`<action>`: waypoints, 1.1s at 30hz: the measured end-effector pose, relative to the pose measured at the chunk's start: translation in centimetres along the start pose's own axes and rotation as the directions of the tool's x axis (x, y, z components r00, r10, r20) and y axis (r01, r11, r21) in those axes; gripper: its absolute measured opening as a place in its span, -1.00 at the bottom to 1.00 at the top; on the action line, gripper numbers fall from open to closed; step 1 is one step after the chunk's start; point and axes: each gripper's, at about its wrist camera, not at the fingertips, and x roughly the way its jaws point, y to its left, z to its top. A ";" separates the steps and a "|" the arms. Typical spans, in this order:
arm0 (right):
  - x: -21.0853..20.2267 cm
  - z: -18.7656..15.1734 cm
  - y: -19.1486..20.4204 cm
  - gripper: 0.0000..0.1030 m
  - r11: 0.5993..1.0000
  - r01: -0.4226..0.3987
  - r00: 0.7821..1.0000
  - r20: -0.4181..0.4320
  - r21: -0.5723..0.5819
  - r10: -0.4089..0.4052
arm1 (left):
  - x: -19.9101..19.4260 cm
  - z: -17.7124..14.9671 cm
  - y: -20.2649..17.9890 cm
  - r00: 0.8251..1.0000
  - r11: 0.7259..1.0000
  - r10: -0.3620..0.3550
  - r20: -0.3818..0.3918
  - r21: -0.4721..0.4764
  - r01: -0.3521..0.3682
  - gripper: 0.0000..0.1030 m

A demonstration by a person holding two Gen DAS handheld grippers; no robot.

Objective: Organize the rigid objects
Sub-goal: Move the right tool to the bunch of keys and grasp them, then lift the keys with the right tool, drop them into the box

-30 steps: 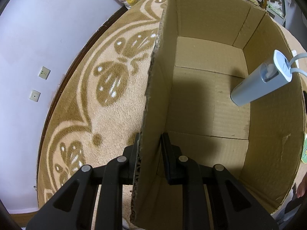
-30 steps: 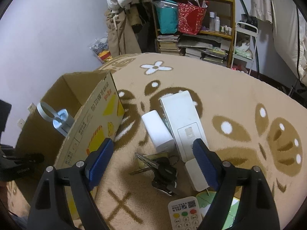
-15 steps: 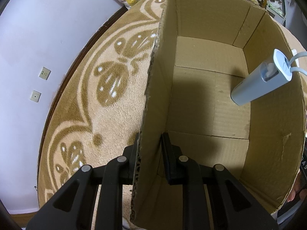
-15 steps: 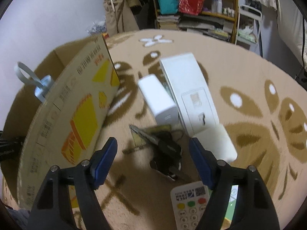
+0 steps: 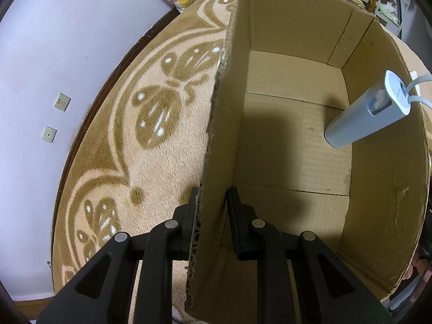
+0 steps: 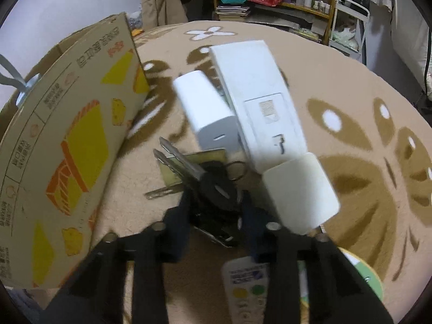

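Note:
My left gripper (image 5: 213, 216) is shut on the near left wall of an open cardboard box (image 5: 221, 145), one finger outside and one inside. A grey-blue bottle (image 5: 361, 118) with a loop strap leans against the box's right wall. In the right wrist view my right gripper (image 6: 216, 216) has its blue-padded fingers drawn in around a bunch of keys (image 6: 213, 186) with black fobs lying on the carpet, right of the box (image 6: 67, 148). The image is blurred there, but the pads appear to touch the fobs on both sides.
Beyond the keys lie a small white box (image 6: 208, 113), a long white box (image 6: 256, 89) and a cream block (image 6: 299, 191). A remote control (image 6: 245, 291) and a green disc (image 6: 367, 275) lie under the gripper. Shelves and clothes stand behind the patterned carpet (image 6: 351, 86).
My right gripper has moved forward and down onto the keys, and its fingers have closed from wide open to a narrow grip. The left gripper and box have not moved.

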 end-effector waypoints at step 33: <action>-7.0 3.2 2.0 -0.70 0.999 -0.046 0.967 0.252 0.012 0.042 | 0.1 0.0 0.3 1.000 1.000 -0.010 -0.004 -0.007 0.010 -0.63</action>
